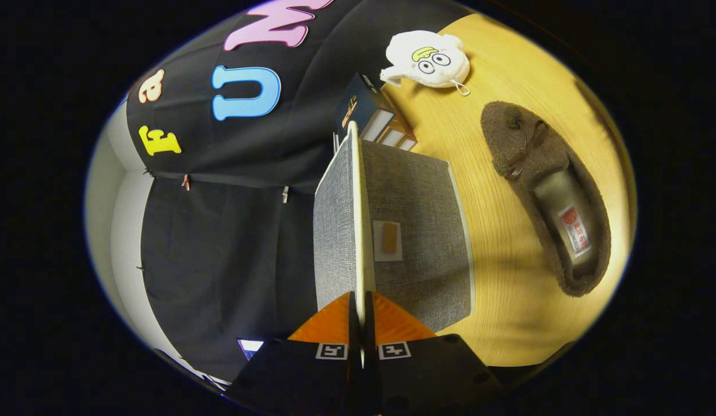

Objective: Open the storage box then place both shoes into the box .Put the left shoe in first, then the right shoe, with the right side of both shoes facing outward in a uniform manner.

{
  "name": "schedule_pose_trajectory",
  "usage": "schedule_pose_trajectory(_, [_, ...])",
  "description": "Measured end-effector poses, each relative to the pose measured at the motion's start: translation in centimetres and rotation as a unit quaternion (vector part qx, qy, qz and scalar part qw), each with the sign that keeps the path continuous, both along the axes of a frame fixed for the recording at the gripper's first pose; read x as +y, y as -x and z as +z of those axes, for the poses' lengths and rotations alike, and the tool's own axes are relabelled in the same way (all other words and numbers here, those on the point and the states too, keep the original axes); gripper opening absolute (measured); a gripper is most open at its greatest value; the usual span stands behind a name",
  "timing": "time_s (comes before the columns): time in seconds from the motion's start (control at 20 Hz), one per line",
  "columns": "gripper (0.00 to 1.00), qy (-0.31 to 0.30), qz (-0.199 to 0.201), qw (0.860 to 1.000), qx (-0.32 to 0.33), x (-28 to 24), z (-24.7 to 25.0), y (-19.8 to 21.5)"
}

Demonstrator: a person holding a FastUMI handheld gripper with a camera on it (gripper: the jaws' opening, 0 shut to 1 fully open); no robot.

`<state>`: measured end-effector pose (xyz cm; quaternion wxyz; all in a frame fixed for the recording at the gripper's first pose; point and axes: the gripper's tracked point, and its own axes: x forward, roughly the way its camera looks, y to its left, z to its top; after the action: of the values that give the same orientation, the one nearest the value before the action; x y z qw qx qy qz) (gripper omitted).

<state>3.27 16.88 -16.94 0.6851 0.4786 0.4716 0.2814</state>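
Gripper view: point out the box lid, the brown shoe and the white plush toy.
box lid [354, 219]: gripper view, on its pale edge, gripped between the tool's fingers.
brown shoe [522, 144]: gripper view, on its fuzzy toe.
white plush toy [430, 58]: gripper view, on its face.

We see a pale wooden bench carrying a grey fabric storage box, with a brown fuzzy slipper lying apart beside it. Beyond the box sit small cartons, and near them a white plush toy.

Our tongs pinch the box's raised lid edge.

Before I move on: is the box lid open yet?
Open: the gripper is shut on the lid, which stands raised off the storage box.
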Motion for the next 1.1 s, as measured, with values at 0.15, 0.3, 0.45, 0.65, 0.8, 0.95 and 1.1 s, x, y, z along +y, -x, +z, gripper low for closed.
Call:
schedule_pose_trajectory(0.15, [0.05, -0.011, 0.000, 1.000, -0.015, 0.4, 2.1, -0.5])
schedule_pose_trajectory(0.3, [0.05, -0.021, 0.000, 0.999, -0.028, 1.1, 4.5, -1.2])
schedule_pose_trajectory(0.45, [0.05, -0.020, 0.011, 0.999, -0.045, 2.3, 6.6, -1.4])
schedule_pose_trajectory(0.65, [0.04, -0.044, 0.020, 0.998, -0.050, 5.2, 9.3, -1.9])
schedule_pose_trajectory(0.8, [0.05, -0.050, 0.024, 0.997, -0.062, 7.0, 10.9, -2.2])
schedule_pose_trajectory(0.95, [0.04, -0.053, 0.032, 0.996, -0.070, 9.2, 12.2, -2.3])
schedule_pose_trajectory(1.1, [0.05, -0.061, 0.042, 0.994, -0.078, 11.8, 13.9, -2.4])
